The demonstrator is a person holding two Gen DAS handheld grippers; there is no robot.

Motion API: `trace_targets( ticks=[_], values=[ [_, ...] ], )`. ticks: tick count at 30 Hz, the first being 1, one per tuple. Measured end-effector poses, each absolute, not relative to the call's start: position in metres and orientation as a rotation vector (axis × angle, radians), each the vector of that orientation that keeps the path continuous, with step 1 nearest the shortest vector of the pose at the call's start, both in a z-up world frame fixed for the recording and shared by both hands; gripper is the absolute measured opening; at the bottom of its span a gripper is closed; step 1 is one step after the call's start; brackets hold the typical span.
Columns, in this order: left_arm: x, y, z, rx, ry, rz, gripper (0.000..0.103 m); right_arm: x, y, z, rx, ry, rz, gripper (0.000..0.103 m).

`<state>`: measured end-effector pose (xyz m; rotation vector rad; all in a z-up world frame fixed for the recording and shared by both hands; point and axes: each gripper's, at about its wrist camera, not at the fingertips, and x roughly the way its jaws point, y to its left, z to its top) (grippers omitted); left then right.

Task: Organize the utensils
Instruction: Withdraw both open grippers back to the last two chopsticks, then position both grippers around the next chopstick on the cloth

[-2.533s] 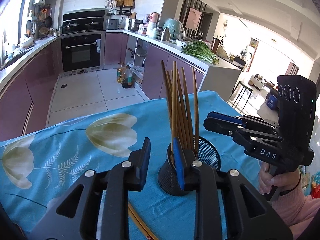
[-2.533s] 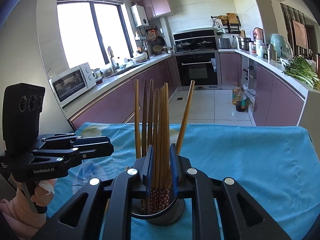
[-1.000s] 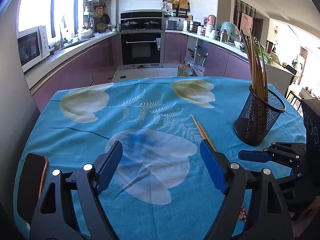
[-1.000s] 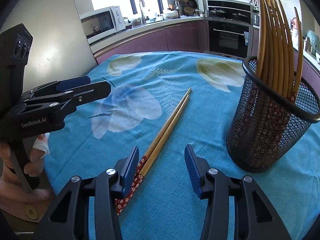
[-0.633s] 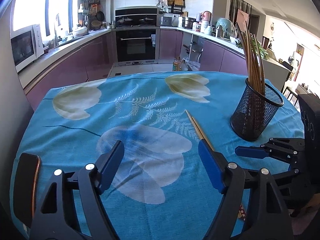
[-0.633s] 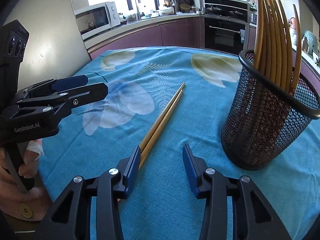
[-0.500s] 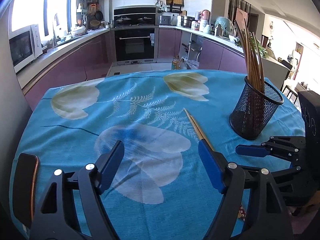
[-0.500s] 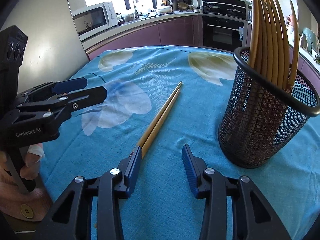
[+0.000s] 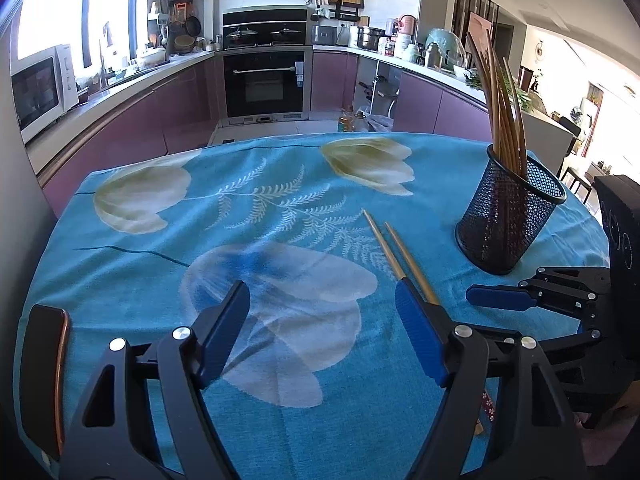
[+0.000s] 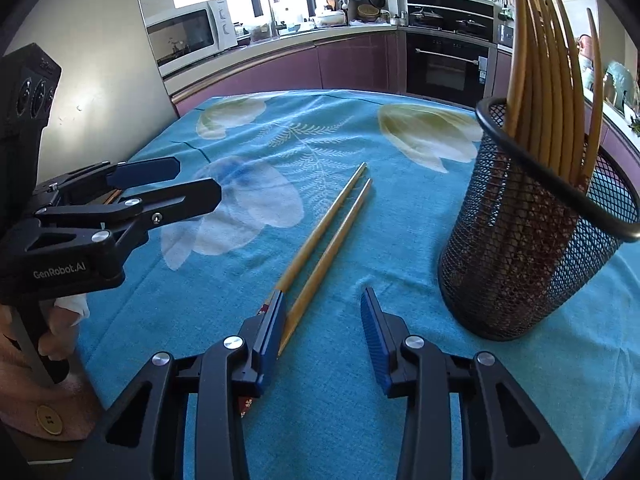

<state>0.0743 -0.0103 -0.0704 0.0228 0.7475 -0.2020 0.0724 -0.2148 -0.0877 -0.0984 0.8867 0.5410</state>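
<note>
a pair of loose chopsticks (image 10: 326,236) lies on the blue flowered tablecloth (image 10: 400,200), side by side and slightly splayed at the thin ends, which point away toward the kitchen. their patterned thick ends reach back under the right claw (image 10: 322,334). in the right wrist view that claw sits low over the cloth with its jaws apart and closing; the left blue pad (image 10: 272,330) is right at the thick end of the pair, one stick running under or against it and the other lying just inside the gap. the pads do not yet press on either stick, and whether the left pad actually touches one cannot be told

the black mesh cup (image 10: 532,240) stands upright on the cloth to the right of the loose pair, well apart from it, holding a bundle of chopsticks (image 10: 548,80) that lean against its rim

the left claw (image 9: 322,332) hangs over the cloth with its jaws wide apart and nothing between them; in its own view the loose pair (image 9: 394,256) runs just beside its right pad (image 9: 418,336). a hand (image 10: 52,320) grips the left claw's handle. a dark phone (image 9: 42,376) lies at the near left edge of the table
</note>
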Motion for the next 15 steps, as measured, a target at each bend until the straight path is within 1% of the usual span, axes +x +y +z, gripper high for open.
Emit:
trace_targets(
  ticks=[1,9,15],
  values=[
    [0.075,-0.012,-0.072,0.025,0.750,-0.207,0.073,0.073,-0.215,-0.088,-0.100,0.889,0.540,0.034],
    [0.083,-0.027,-0.081,0.052,0.796,-0.272,0.066,0.076,-0.217,-0.088,-0.106,0.894,0.530,0.032],
    [0.092,-0.044,-0.092,0.082,0.845,-0.327,0.057,0.079,-0.224,-0.089,-0.097,0.899,0.511,0.030]
  ],
)
